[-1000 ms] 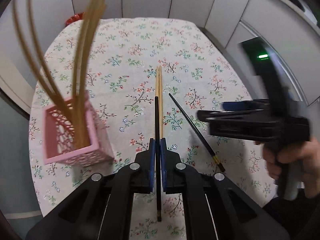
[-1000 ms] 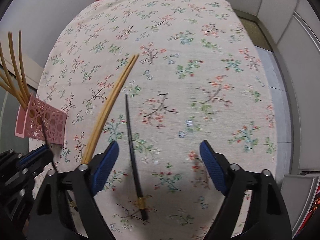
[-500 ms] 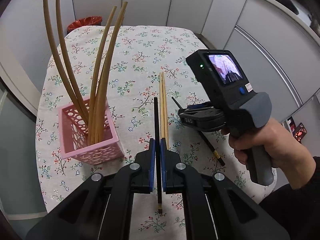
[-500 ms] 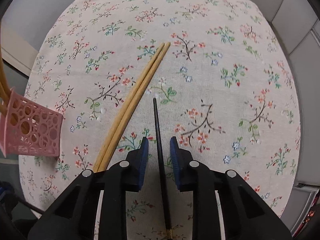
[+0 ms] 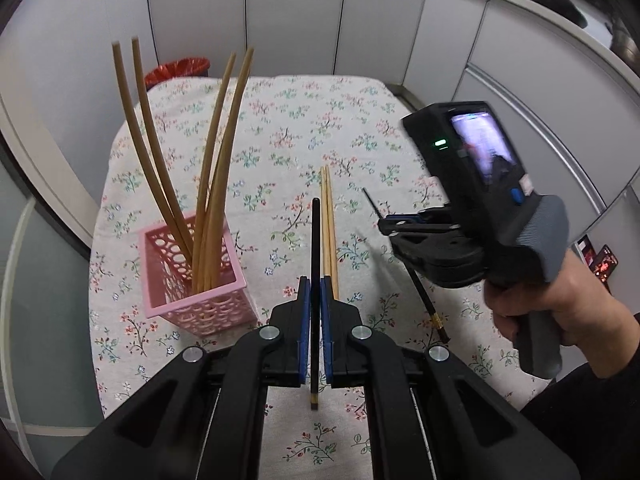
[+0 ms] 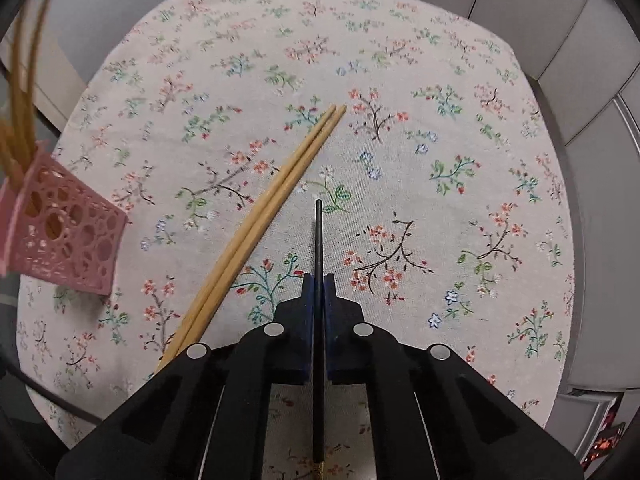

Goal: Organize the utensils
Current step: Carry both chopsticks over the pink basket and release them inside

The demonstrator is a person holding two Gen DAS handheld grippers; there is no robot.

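Note:
My left gripper (image 5: 315, 284) is shut on a black chopstick (image 5: 315, 240) and holds it above the floral tablecloth (image 5: 280, 136). My right gripper (image 6: 319, 280) is shut on a second black chopstick (image 6: 318, 236); it also shows in the left wrist view (image 5: 420, 284), held up off the cloth. Two wooden chopsticks (image 6: 280, 196) lie side by side on the cloth, also in the left wrist view (image 5: 329, 208). A pink perforated holder (image 5: 192, 276) with several wooden chopsticks (image 5: 212, 184) standing in it sits left of my left gripper, and at the left edge of the right wrist view (image 6: 60, 236).
The table is round, with grey cabinet panels (image 5: 380, 32) behind and to the right. A red bin (image 5: 178, 70) stands beyond the far left edge. The person's right hand and the right gripper body (image 5: 480, 208) fill the right side of the left wrist view.
My right gripper came down over the second black chopstick, shut on it and lifted it. My left gripper rose and tilted with its chopstick still held.

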